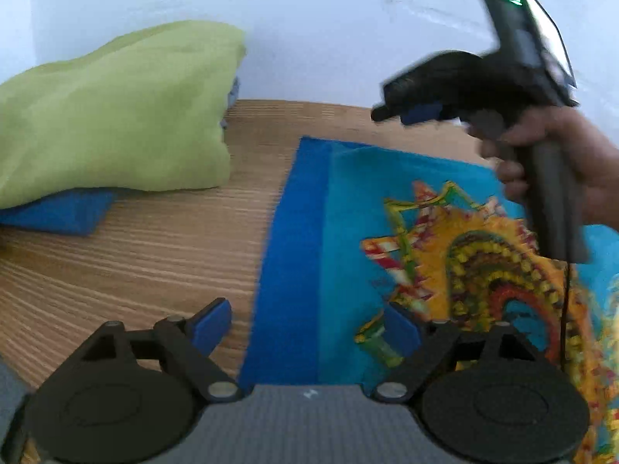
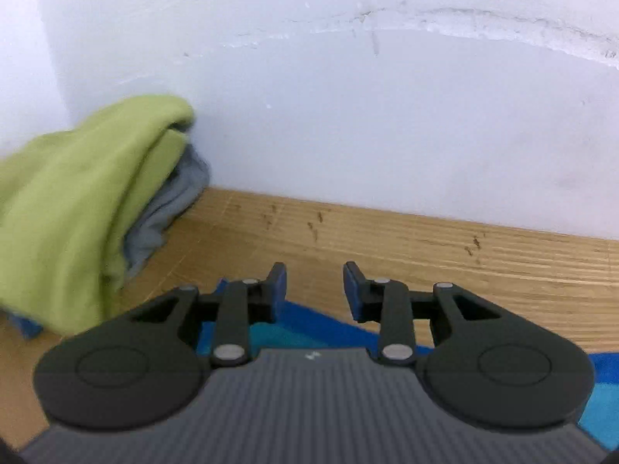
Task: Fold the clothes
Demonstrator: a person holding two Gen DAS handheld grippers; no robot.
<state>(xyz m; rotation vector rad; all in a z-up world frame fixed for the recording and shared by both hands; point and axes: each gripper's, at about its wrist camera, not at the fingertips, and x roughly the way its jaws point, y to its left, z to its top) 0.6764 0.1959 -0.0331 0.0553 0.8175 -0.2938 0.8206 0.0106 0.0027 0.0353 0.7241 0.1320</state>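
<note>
Both grippers are wide open and hold nothing: left gripper above the blue printed cloth, right gripper over the wooden tabletop, green folded cloth to its left.

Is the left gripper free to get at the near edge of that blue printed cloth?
Probably yes. The left gripper is open right above the blue printed cloth; nothing lies between, and the right gripper is raised clear.

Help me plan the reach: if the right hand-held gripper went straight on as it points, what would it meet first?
Probably the wooden tabletop just past the blue shirt's edge, then the white wall; the right hand-held gripper is open, and depth is unclear.
</note>
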